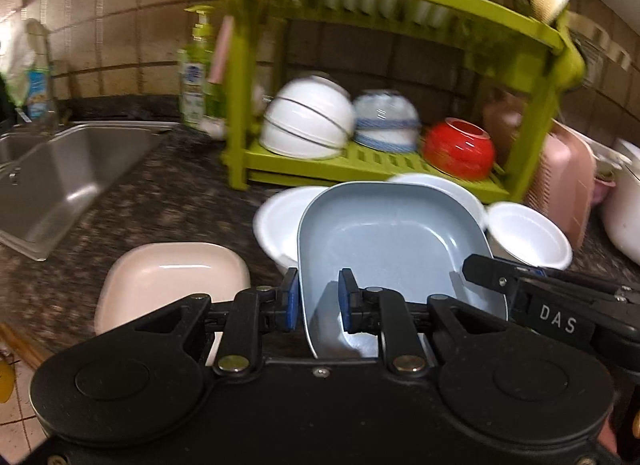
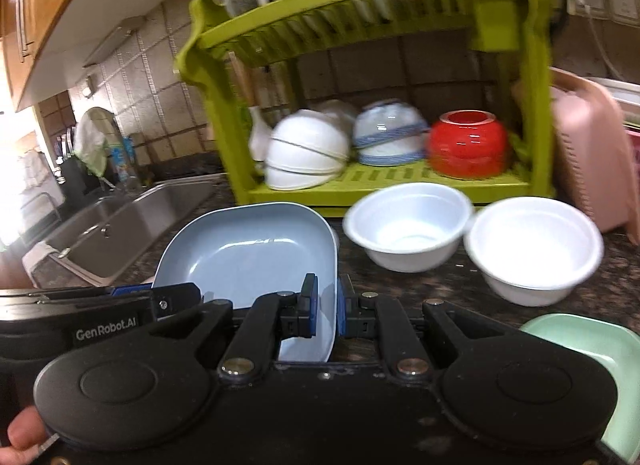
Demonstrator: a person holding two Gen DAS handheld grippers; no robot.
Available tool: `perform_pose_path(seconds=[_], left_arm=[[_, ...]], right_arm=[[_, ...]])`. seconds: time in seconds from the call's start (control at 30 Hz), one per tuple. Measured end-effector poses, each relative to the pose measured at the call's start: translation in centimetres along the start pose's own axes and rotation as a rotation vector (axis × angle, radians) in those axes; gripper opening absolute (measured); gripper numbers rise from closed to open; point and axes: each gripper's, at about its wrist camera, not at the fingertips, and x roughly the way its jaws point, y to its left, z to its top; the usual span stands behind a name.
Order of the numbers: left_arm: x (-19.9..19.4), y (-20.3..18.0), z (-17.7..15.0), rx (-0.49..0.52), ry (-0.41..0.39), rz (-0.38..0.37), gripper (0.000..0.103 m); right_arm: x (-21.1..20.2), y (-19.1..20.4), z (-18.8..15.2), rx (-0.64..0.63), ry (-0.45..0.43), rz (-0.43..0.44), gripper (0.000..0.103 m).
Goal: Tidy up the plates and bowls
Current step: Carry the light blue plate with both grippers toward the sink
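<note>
Both our grippers, left (image 1: 318,301) and right (image 2: 327,311), pinch the blue dish (image 1: 394,241) by opposite rims. We judge it stiff, glazed, slippery and breakable, so keep gripping rims.

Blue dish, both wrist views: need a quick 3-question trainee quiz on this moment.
1. True or false: both tools grip the blue dish at once.
2. Which bowl on the green rack's lower shelf sits furthest right? A) white stack B) blue-patterned C) red
3. Fill in: the left tool pinches the dish's ___ rim, and the pink dish lies to its ___.

Key
1. True: the left tool clamps the left rim, the right tool the right rim.
2. C, the red bowl.
3. left; left.
</note>
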Motion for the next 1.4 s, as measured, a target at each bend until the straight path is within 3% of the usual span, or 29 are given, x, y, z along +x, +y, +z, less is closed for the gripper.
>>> perform_pose_path(seconds=[0.27,0.43,0.73,1.4], left_arm=[[-0.5,5.7,0.8,-0.059,-0.047,0.121,0.026],[0.5,8.3,1.0,-0.082,-0.035,0.187,0.026],[1.9,11.5,0.6,-0.111,0.017,0.231,0.026],[5.7,12.7,-0.2,-0.090,0.123,0.266,0.026]], right_arm=[[3.6,5.8,0.5,-0.016,0.034,0.090,0.012],[6.1,8.8,0.3,-0.029,0.062,0.111,0.012],[9.1,11.8,-0.7,-0.058,0.115,0.116,0.012],[12.3,12.5,-2.1,-0.098,0.168,0.065,0.012]])
